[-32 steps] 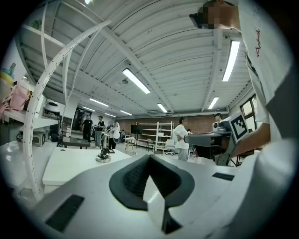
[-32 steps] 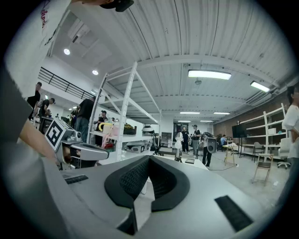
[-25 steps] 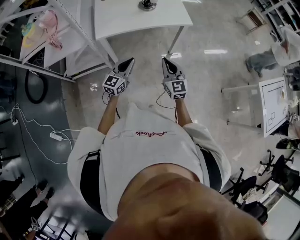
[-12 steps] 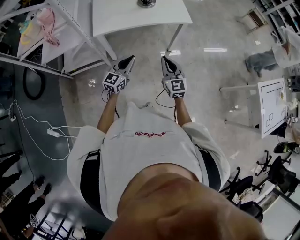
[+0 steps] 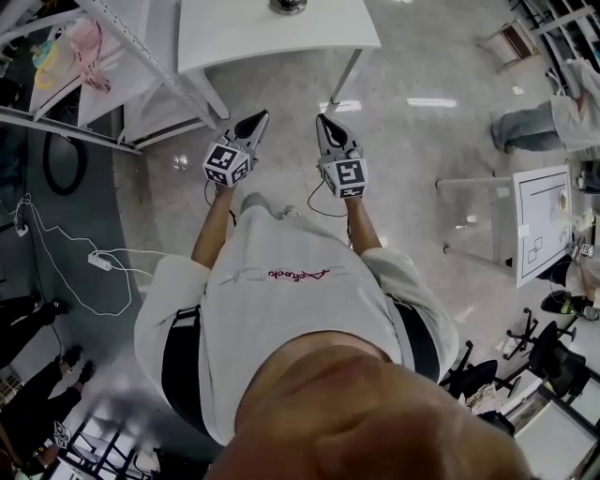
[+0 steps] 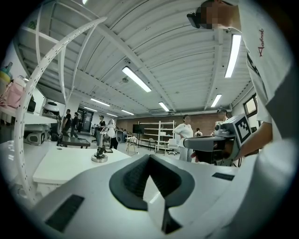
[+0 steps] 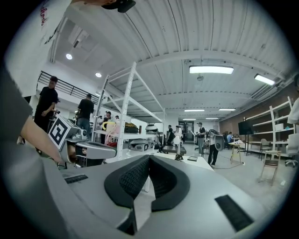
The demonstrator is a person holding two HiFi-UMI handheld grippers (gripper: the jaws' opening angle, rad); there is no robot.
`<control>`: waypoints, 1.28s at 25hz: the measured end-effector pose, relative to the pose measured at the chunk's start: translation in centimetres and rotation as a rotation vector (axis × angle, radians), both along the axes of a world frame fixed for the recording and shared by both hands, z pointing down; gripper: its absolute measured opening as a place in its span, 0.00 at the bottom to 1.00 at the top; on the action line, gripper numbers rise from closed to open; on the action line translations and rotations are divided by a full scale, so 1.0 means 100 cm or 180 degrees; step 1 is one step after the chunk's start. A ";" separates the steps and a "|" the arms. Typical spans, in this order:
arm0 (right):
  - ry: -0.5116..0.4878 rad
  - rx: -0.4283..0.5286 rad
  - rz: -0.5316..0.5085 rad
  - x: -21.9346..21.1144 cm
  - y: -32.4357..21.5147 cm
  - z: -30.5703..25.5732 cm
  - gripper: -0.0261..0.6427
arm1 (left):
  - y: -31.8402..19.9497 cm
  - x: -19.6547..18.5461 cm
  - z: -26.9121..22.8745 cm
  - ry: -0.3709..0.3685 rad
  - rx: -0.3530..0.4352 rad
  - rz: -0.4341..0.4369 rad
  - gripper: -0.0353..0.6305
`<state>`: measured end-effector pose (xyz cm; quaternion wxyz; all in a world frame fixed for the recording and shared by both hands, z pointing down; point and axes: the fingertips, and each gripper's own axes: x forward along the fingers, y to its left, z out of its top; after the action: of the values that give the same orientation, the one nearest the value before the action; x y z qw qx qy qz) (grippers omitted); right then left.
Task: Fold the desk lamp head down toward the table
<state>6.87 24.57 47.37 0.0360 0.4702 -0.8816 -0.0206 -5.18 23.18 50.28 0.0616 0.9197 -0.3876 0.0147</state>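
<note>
The desk lamp (image 6: 100,148) stands upright on a white table (image 6: 60,165), small and far off in the left gripper view. In the right gripper view the lamp (image 7: 179,149) shows on the same table (image 7: 198,162). From the head view only the lamp's round base (image 5: 288,6) shows, at the table's (image 5: 281,37) top edge. My left gripper (image 5: 255,122) and right gripper (image 5: 323,123) are held side by side over the floor, short of the table. Both are shut with nothing between the pads and point level at the table.
A white metal shelf rack (image 5: 112,56) stands left of the table. Cables and a power strip (image 5: 98,258) lie on the floor at the left. Another white table (image 5: 544,220) and chairs stand at the right. Several people are in the room behind.
Both grippers have drifted slightly up and left in the head view, still shut and side by side. The floor and the table have shifted in the picture as the person moves.
</note>
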 end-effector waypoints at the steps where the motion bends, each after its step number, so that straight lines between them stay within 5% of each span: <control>1: 0.0012 -0.0005 -0.0016 0.001 -0.002 0.002 0.07 | -0.001 0.003 0.002 0.0005 -0.0009 -0.0003 0.07; 14: 0.0016 -0.0029 -0.0066 0.007 -0.059 0.008 0.07 | -0.059 0.021 0.011 0.0034 -0.0029 0.0026 0.07; 32: 0.0051 -0.0011 -0.0025 -0.015 -0.226 -0.008 0.07 | -0.228 0.006 -0.002 0.0086 -0.0016 0.0078 0.07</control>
<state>5.40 1.96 46.59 0.0439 0.4665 -0.8831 -0.0230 -4.53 0.35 50.07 0.0690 0.9243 -0.3753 0.0039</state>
